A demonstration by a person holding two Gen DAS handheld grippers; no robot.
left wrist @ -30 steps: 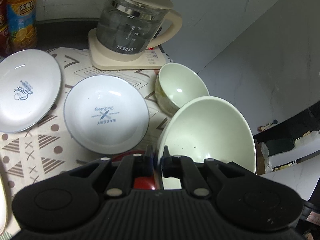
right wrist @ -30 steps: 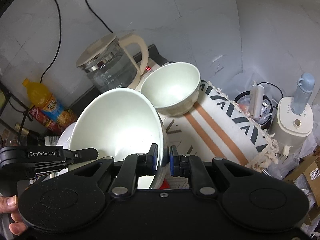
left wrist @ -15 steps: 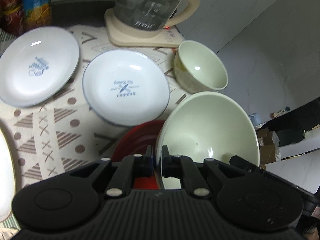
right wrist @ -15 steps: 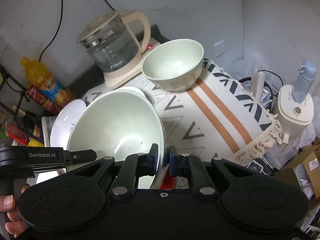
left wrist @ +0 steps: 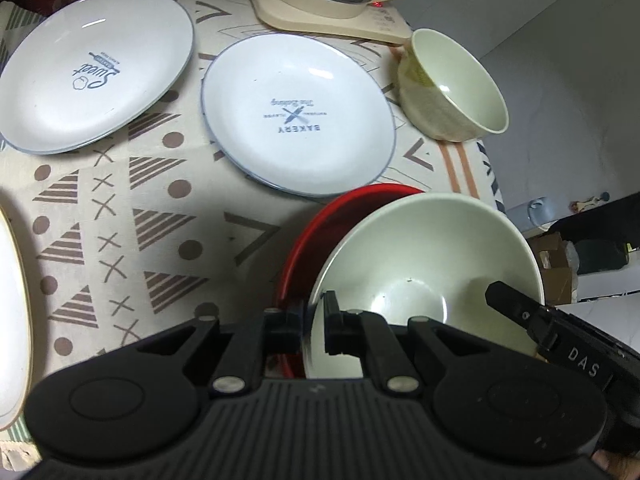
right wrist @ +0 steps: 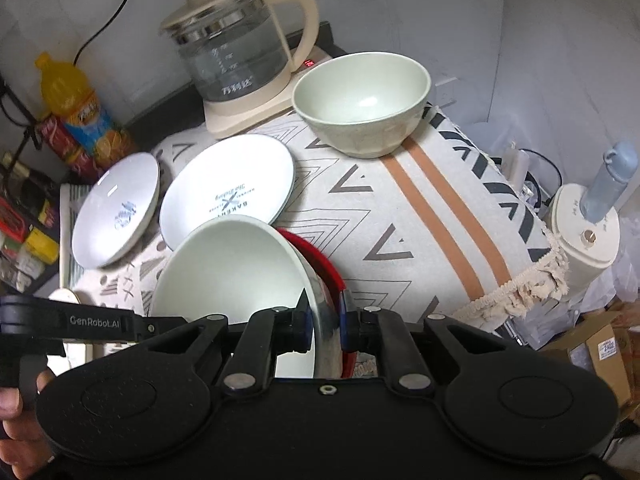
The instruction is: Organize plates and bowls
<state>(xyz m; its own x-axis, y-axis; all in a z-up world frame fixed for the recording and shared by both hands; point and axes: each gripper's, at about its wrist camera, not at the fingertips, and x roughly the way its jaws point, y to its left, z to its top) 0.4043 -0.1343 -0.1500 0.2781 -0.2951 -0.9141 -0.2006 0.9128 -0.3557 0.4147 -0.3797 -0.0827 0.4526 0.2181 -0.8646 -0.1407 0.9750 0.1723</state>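
Both grippers are clamped on the rim of the same big bowl (left wrist: pixel 424 272). The left gripper (left wrist: pixel 314 320) has its jaws all but closed, one finger inside the bowl wall and one outside. The right gripper (right wrist: pixel 324 320) pinches the opposite side of the rim in the same way, its jaws a shade wider (the red plate (right wrist: pixel 324 264) sits right against its outer finger, and whether that finger also catches the plate's edge cannot be told).

Over the last second the pair has carried the bowl down and tipped forward. A second ago the bowl hung high, hiding most of the cloth (left wrist: pixel 120 208), and the red plate was only a sliver under it; now the plate's far rim shows as a broad arc behind the bowl, and the bowl sits low over it, tilted, with its mouth toward the cameras. Contact between bowl and plate cannot be confirmed.

The grips themselves have not changed, so the bowl is not yet released.

Farther out, nothing has shifted: the bakery plate (left wrist: pixel 298 114) lies just beyond the red one, the second white plate (left wrist: pixel 94 68) to its left, the small bowl (left wrist: pixel 452 88) near the kettle (right wrist: pixel 236 52), and a further plate's edge (left wrist: pixel 12 320) at the left border.

The likely meaning is that the big bowl is being set on the red plate, and levelling it comes before letting go.
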